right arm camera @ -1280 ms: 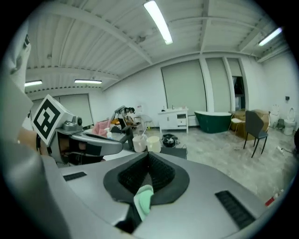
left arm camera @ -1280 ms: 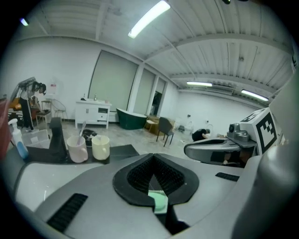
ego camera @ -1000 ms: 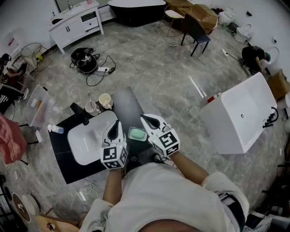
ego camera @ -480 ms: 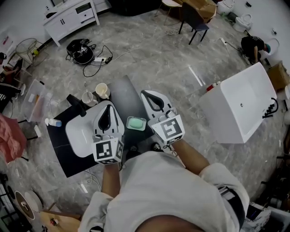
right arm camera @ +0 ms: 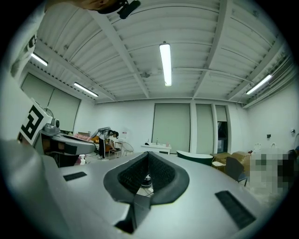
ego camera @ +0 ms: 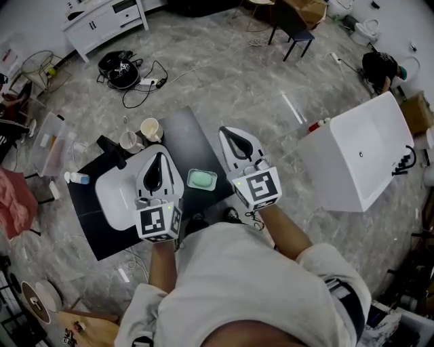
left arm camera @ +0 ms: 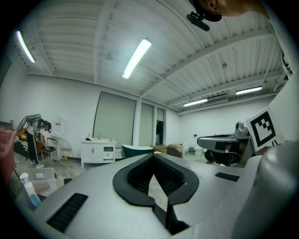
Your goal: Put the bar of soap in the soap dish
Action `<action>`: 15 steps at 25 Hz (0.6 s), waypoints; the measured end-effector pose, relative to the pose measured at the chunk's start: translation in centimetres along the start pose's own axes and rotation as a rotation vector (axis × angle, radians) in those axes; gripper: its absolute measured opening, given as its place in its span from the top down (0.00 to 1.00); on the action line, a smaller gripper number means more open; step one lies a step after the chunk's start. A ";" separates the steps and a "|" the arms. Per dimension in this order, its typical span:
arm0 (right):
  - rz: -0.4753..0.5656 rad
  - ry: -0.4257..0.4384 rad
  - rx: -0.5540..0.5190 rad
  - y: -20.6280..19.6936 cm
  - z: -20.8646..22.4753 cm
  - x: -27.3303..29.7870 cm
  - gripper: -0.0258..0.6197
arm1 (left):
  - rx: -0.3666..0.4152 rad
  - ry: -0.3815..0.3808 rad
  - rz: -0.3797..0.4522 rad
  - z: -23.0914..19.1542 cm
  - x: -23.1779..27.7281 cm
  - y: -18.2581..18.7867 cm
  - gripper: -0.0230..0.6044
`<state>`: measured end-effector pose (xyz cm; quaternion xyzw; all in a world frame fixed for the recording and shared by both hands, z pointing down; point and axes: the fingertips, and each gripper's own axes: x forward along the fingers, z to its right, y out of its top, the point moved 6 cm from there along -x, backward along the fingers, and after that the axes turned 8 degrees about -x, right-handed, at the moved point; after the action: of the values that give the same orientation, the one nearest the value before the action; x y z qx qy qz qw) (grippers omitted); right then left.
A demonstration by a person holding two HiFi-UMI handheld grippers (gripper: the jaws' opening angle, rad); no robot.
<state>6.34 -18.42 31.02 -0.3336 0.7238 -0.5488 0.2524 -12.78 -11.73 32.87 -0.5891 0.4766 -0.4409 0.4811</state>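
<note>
Lying in dish [ego camera: 190,175], pale-green rect. soap [ego camera: 202,180], rounded corners

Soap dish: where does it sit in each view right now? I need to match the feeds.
Head view: soap dish near centre, on the dark table, seen between the left gripper and the right gripper.
Left gripper view: not in it.
Right gripper view: not in it.
Shared landmark: white cabinet, top left in the head view, left of the jaws in the left gripper view, just above the jaws in the right gripper view.
</note>
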 end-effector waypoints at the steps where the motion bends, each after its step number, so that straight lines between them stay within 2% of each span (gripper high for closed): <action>1: -0.003 -0.004 0.000 0.0 0.1 -0.1 0.96 | 0.001 0.000 -0.001 0.1 0.0 0.0 0.94; 15: -0.004 -0.021 -0.009 -0.1 0.6 -1.0 0.96 | -0.012 0.011 -0.005 0.3 -0.7 -0.4 0.94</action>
<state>7.45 -18.02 30.99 -0.3418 0.7230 -0.5423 0.2575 -12.57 -10.98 33.14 -0.5906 0.4804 -0.4426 0.4739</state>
